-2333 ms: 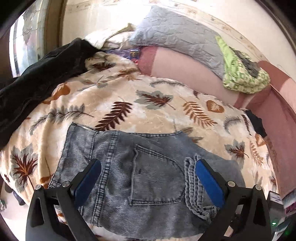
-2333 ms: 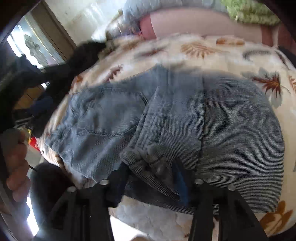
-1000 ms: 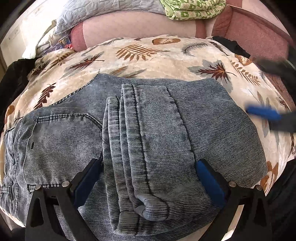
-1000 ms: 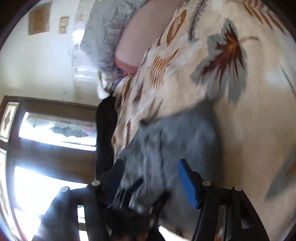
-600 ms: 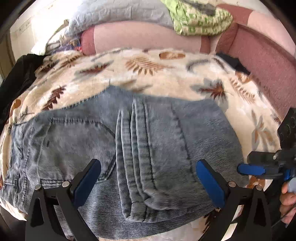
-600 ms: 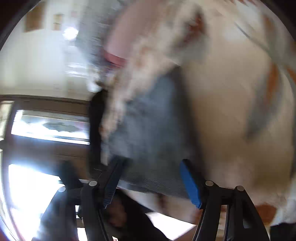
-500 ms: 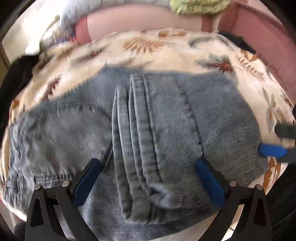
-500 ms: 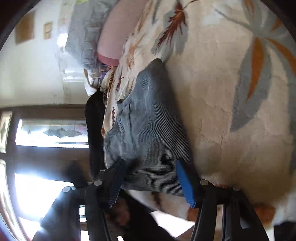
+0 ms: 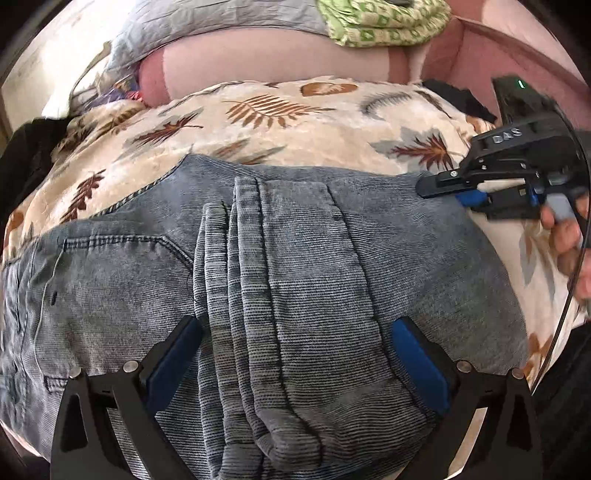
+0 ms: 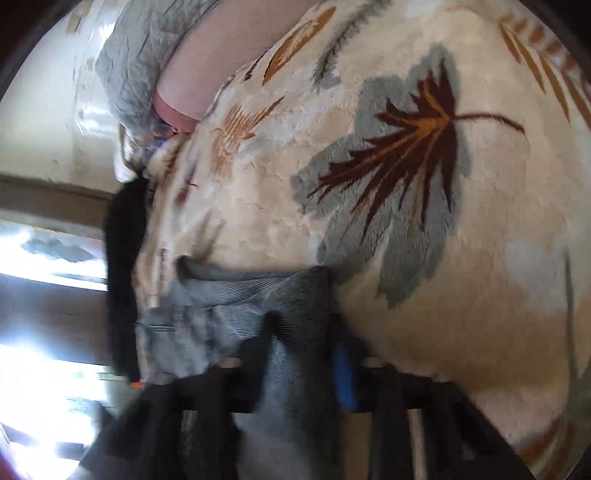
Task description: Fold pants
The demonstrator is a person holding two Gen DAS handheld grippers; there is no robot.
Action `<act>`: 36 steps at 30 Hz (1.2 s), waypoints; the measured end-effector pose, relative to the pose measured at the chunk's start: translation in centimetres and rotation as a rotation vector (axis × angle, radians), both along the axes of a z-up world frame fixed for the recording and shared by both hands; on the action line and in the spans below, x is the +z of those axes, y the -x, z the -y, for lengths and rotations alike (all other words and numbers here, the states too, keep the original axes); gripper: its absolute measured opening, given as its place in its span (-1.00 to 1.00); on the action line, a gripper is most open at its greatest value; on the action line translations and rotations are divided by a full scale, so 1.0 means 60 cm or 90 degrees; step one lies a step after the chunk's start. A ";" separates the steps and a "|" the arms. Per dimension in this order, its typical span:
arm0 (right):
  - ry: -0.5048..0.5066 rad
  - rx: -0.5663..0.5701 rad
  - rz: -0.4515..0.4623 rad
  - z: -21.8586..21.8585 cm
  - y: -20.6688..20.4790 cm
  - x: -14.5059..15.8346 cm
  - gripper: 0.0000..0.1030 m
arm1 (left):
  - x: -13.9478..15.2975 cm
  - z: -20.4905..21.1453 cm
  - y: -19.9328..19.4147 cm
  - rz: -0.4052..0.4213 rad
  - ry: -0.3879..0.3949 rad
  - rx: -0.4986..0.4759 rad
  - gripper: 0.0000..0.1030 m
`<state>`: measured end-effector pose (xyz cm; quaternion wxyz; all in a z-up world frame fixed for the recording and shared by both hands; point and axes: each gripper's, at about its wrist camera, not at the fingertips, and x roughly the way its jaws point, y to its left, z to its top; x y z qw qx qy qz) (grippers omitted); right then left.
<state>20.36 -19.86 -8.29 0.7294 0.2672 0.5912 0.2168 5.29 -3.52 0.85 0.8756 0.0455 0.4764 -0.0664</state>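
Grey-blue corduroy pants (image 9: 288, 266) lie folded on the leaf-print blanket (image 9: 280, 118), leg cuffs stacked over the seat. My left gripper (image 9: 295, 354) is open, its blue pads straddling the stacked cuffs just above the cloth. My right gripper (image 9: 443, 186) reaches in from the right and is shut on the pants' far right edge. In the right wrist view the gripper (image 10: 306, 354) pinches a fold of the pants (image 10: 258, 295) between its fingers, with the view rolled sideways and blurred.
A pink bolster (image 9: 280, 59), a grey pillow (image 9: 207, 22) and a green-patterned cloth (image 9: 380, 22) lie at the bed's head. A black garment (image 9: 26, 155) lies at the left edge. A bright window (image 10: 44, 369) is at the left.
My right gripper has swung to the pants' far right edge and closed on it. My left gripper has stayed open over the stacked cuffs and dropped slightly closer.
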 end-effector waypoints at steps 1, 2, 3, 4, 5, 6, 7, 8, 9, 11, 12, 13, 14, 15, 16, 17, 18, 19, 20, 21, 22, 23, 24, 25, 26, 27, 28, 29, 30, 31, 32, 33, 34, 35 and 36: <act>0.019 0.007 0.027 -0.003 0.007 0.014 -0.81 | -0.002 -0.001 0.001 0.002 0.003 -0.001 1.00; 0.036 0.007 0.053 -0.007 0.013 0.030 -0.82 | -0.002 0.000 0.002 0.005 0.005 -0.002 1.00; 0.057 0.006 0.081 -0.009 0.022 0.043 -0.82 | -0.004 0.000 0.005 0.010 0.005 -0.005 1.00; 0.084 0.009 0.106 -0.016 0.025 0.048 -0.82 | -0.003 0.001 0.007 0.014 0.004 -0.006 1.00; 0.096 0.010 0.086 -0.025 0.015 0.034 -0.79 | -0.003 0.001 0.008 0.016 0.002 -0.005 1.00; 0.101 0.014 0.045 -0.027 0.008 0.009 -0.70 | -0.002 0.001 0.008 0.016 0.001 -0.004 1.00; 0.072 -0.003 0.044 -0.018 0.005 0.007 -0.68 | -0.002 0.001 0.007 0.013 -0.002 -0.005 1.00; 0.042 -0.019 0.041 -0.004 0.009 0.011 -0.63 | 0.001 0.000 0.005 0.009 0.000 -0.006 1.00; 0.022 -0.032 0.044 0.006 0.016 0.020 -0.44 | 0.005 -0.002 0.001 0.002 0.004 -0.008 1.00; 0.014 -0.043 0.059 0.024 0.040 0.046 -0.08 | 0.016 -0.009 0.005 -0.008 0.014 0.000 1.00; 0.003 -0.042 0.061 0.037 0.055 0.056 -0.01 | 0.028 -0.014 0.006 0.002 0.026 0.010 0.99; -0.010 -0.038 0.058 0.045 0.073 0.065 0.09 | 0.038 -0.018 0.007 0.011 0.035 0.015 0.99; -0.014 -0.033 0.052 0.053 0.095 0.070 0.11 | 0.052 -0.024 0.005 0.025 0.048 0.021 0.99; -0.015 -0.029 0.050 0.046 0.106 0.069 0.11 | 0.058 -0.027 0.003 0.032 0.053 0.025 0.99; -0.018 -0.027 0.039 0.048 0.124 0.065 0.11 | 0.065 -0.032 -0.003 0.040 0.053 0.033 0.99; -0.020 -0.023 0.022 0.043 0.138 0.055 0.11 | 0.067 -0.036 -0.012 0.040 0.046 0.044 0.99; -0.022 -0.014 0.004 0.040 0.152 0.045 0.11 | 0.065 -0.040 -0.021 0.034 0.041 0.054 0.99; -0.021 -0.004 -0.009 0.034 0.164 0.031 0.11 | 0.059 -0.045 -0.031 0.024 0.043 0.065 0.99; -0.015 0.001 -0.013 0.026 0.169 0.020 0.09 | 0.044 -0.048 -0.044 0.000 0.047 0.071 1.00; 0.002 0.007 -0.002 0.022 0.175 0.016 -0.18 | 0.022 -0.047 -0.058 -0.041 0.033 0.074 0.99; 0.033 0.008 0.007 0.017 0.177 0.019 -0.46 | 0.005 -0.045 -0.065 -0.063 0.014 0.079 1.00; 0.036 0.016 0.019 0.013 0.181 0.027 -0.77 | 0.006 -0.042 -0.060 -0.036 0.009 0.077 1.00; 0.052 0.016 0.040 0.011 0.186 0.042 -0.77 | 0.007 -0.039 -0.057 -0.027 0.001 0.074 1.00; 0.081 0.021 0.070 0.004 0.194 0.063 -0.78 | 0.006 -0.036 -0.056 -0.028 -0.004 0.072 1.00; 0.101 0.027 0.084 -0.002 0.199 0.072 -0.79 | 0.006 -0.038 -0.056 -0.029 0.000 0.073 1.00; 0.123 0.037 0.085 -0.007 0.201 0.070 -0.79 | 0.004 -0.041 -0.057 -0.030 0.007 0.073 1.00; 0.151 0.048 0.062 -0.011 0.200 0.049 -0.79 | 0.003 -0.042 -0.056 -0.029 0.010 0.072 1.00; 0.154 0.051 0.042 -0.009 0.197 0.029 -0.76 | 0.002 -0.042 -0.054 -0.026 0.008 0.070 1.00; 0.137 0.038 0.040 -0.002 0.196 0.025 -0.77 | 0.002 -0.040 -0.052 -0.022 0.000 0.068 1.00; 0.113 0.025 0.034 0.007 0.194 0.032 -0.69 | 0.002 -0.039 -0.051 -0.018 -0.001 0.067 1.00; 0.107 0.015 0.032 0.014 0.194 0.043 -0.53 | 0.003 -0.042 -0.051 -0.016 0.005 0.067 1.00; 0.114 0.007 0.035 0.020 0.195 0.051 -0.25 | 0.002 -0.044 -0.050 -0.015 0.009 0.067 1.00; 0.128 -0.005 0.049 0.025 0.195 0.067 -0.16 | 0.002 -0.042 -0.051 -0.012 0.007 0.066 1.00; 0.131 -0.012 0.066 0.027 0.195 0.082 -0.15 | 0.003 -0.041 -0.049 -0.009 0.005 0.066 1.00; 0.124 -0.018 0.078 0.029 0.195 0.095 -0.15 | 0.003 -0.041 -0.046 -0.007 0.005 0.068 1.00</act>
